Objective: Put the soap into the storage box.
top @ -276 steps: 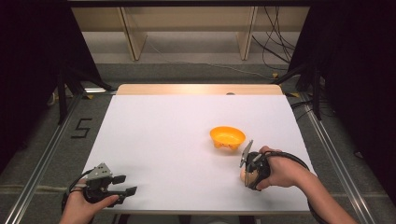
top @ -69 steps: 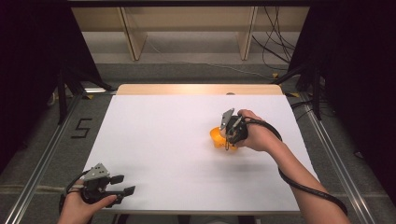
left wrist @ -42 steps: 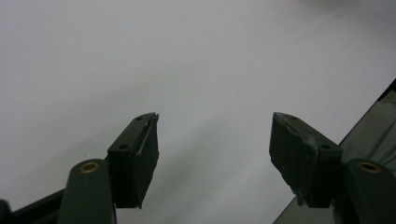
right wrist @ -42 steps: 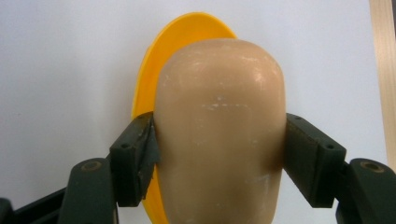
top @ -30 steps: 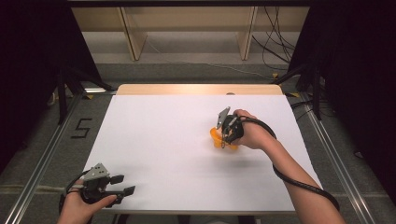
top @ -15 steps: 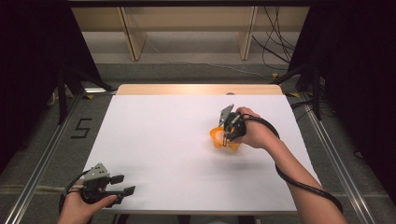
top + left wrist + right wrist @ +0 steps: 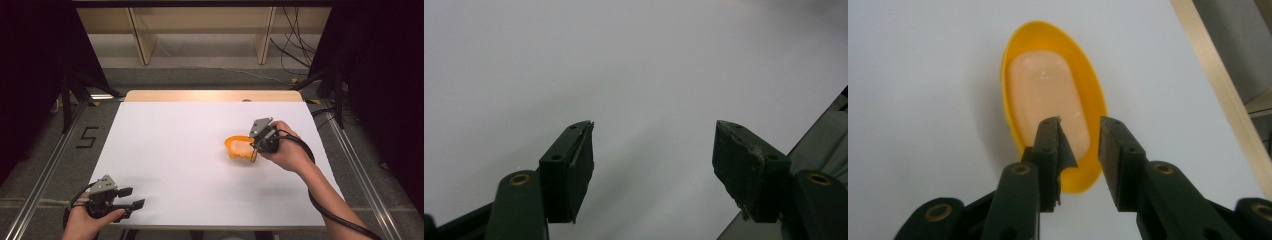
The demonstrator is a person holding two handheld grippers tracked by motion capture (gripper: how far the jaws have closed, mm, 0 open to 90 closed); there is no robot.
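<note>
The right hand-held gripper [image 7: 1079, 150], jaws slightly parted and empty, hovers over the orange bowl [image 7: 1055, 102] holding a pale block [image 7: 1045, 97]; withdrawing seems next. The left hand-held gripper [image 7: 654, 165] gapes empty, far from the bowl.

bowl [image 7: 239, 148] partly hidden by right hand-held gripper [image 7: 256, 146]

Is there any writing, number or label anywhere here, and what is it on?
"5": dark mark on the grey floor left of the table.
Nothing readable on the yellow bowl, the pale block in it, or either gripper.
</note>
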